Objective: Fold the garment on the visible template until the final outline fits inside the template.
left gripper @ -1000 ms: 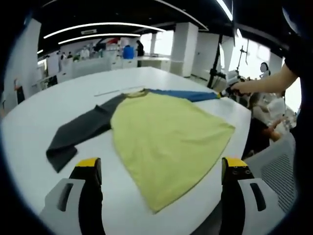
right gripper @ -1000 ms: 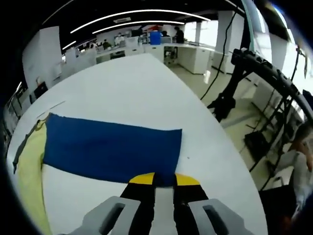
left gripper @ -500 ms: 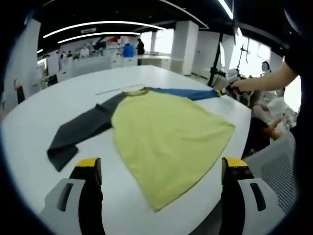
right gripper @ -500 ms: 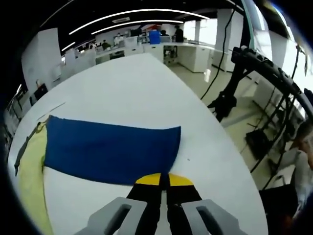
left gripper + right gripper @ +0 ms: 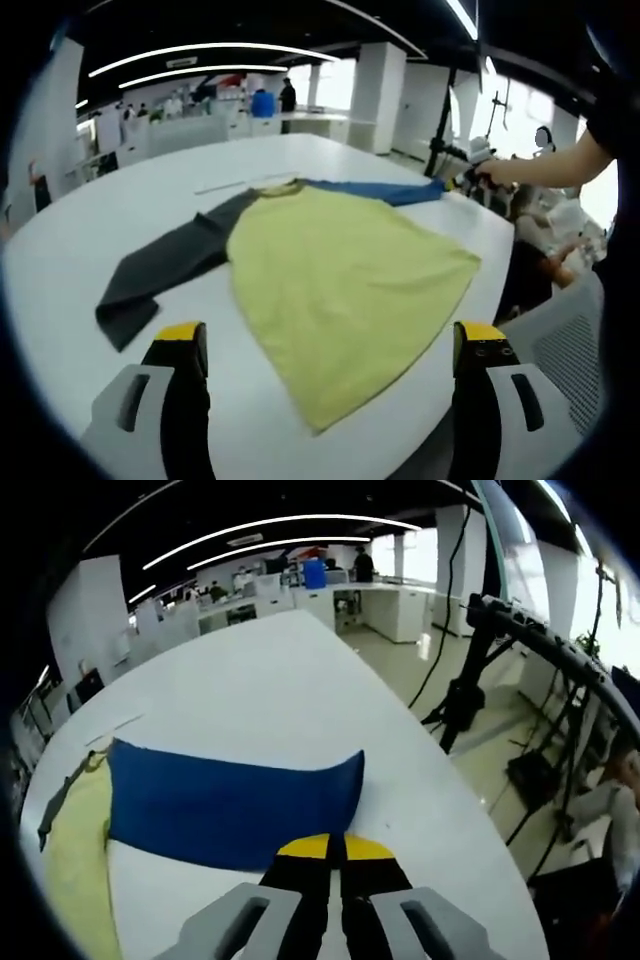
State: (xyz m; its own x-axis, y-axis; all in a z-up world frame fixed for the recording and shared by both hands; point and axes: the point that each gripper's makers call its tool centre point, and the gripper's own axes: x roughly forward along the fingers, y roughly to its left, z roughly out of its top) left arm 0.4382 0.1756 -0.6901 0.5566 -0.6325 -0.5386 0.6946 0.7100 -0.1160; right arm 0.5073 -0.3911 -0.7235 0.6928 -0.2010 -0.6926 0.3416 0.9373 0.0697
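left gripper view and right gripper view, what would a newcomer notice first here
The garment lies spread flat on the white table, its big yellow body nearest the open left tongs, with a dark grey sleeve running off to the left. In the right gripper view, the right tongs are shut on the cuff edge of the blue sleeve, near the table's edge.

one garment (image 5: 340,270) lies on one white table (image 5: 80,240), and it counts one yellow body (image 5: 350,280), one dark grey sleeve (image 5: 160,270) and one blue sleeve (image 5: 230,800). two grippers are counted: the left gripper (image 5: 325,365) with its two yellow-tipped jaws set wide apart, and the right gripper (image 5: 335,847) with its two jaws pressed together on the blue sleeve's edge. one blue barrel (image 5: 263,104) stands far back in the room, and one person's arm (image 5: 545,168) reaches in from the side.
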